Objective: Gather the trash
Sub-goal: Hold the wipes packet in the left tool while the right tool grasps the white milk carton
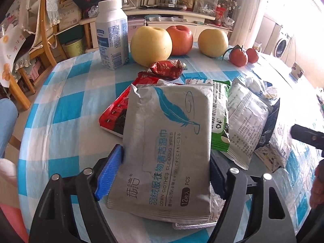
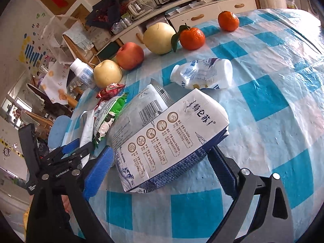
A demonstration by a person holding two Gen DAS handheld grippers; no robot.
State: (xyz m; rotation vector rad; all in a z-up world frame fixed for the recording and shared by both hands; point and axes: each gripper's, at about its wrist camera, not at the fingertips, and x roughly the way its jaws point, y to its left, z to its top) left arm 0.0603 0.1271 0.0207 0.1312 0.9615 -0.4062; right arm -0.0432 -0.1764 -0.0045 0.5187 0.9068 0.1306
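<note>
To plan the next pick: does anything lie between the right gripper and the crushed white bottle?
Yes. The white milk carton sits between the right gripper's fingers, directly in front of the crushed bottle, which lies beyond it on the checked tablecloth.

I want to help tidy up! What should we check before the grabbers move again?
1. Grey wipes pack between the left gripper fingers: ok.
2. Left pads pressing it firmly: cannot tell.
3. Milk carton between the right gripper fingers: ok.
4. Right pads touching the carton: cannot tell.
5. Fruit, like the red apple, away from both grippers: ok.
6. Trash bin in sight: not ok.
</note>
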